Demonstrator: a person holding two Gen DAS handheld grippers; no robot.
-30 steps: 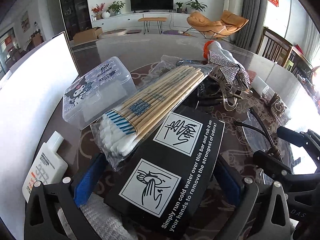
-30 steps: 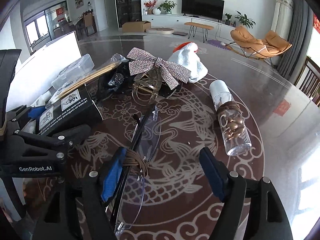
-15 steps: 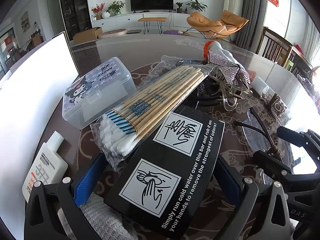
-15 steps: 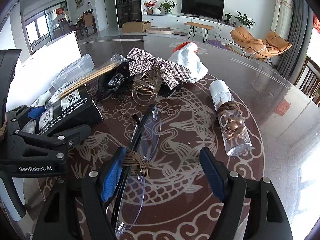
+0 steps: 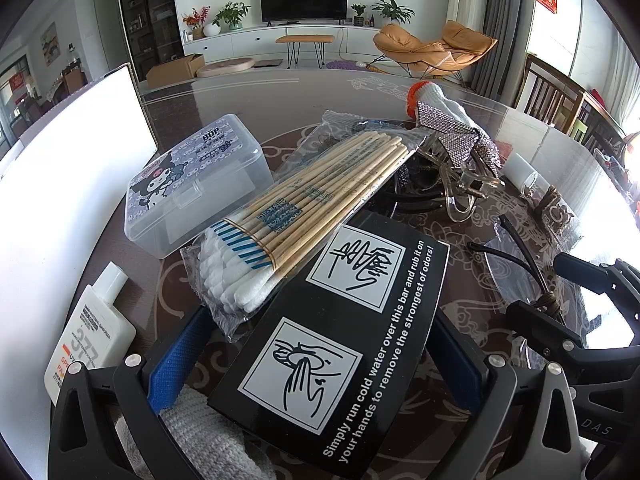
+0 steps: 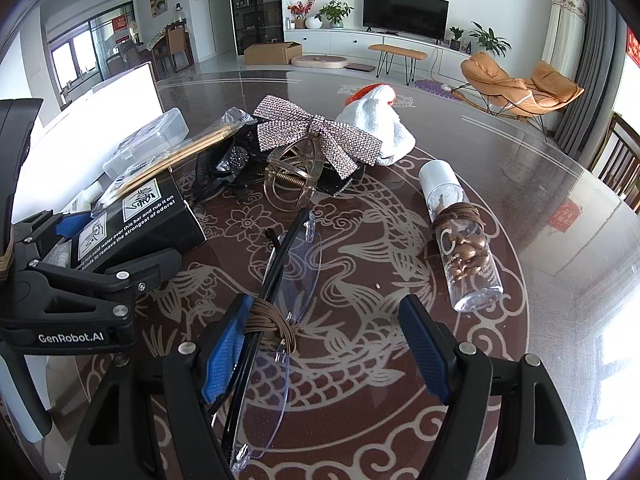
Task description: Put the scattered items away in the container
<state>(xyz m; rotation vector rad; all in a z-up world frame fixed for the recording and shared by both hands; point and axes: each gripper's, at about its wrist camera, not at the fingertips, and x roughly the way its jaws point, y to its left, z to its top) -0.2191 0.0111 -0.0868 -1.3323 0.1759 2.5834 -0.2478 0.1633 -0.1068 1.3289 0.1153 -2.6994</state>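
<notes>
My left gripper (image 5: 316,352) is open with a black box (image 5: 340,332) printed with hand-washing pictures between its fingers; the blue pads stand apart from its sides. A bag of cotton swabs (image 5: 296,216) leans on the box. A white container (image 5: 72,184) stands at the left. My right gripper (image 6: 328,344) is open over the table; folded rimless glasses (image 6: 280,296) with a brown hair tie (image 6: 276,324) around them lie against its left pad (image 6: 224,352).
A clear lidded cartoon box (image 5: 192,180), a sunscreen tube (image 5: 88,332) and a grey knit cloth (image 5: 200,436) lie near the left gripper. A rhinestone bow (image 6: 316,136), an amber hair claw (image 6: 296,176), a white glove (image 6: 376,120) and a capsule bottle (image 6: 464,240) lie on the patterned table (image 6: 400,352).
</notes>
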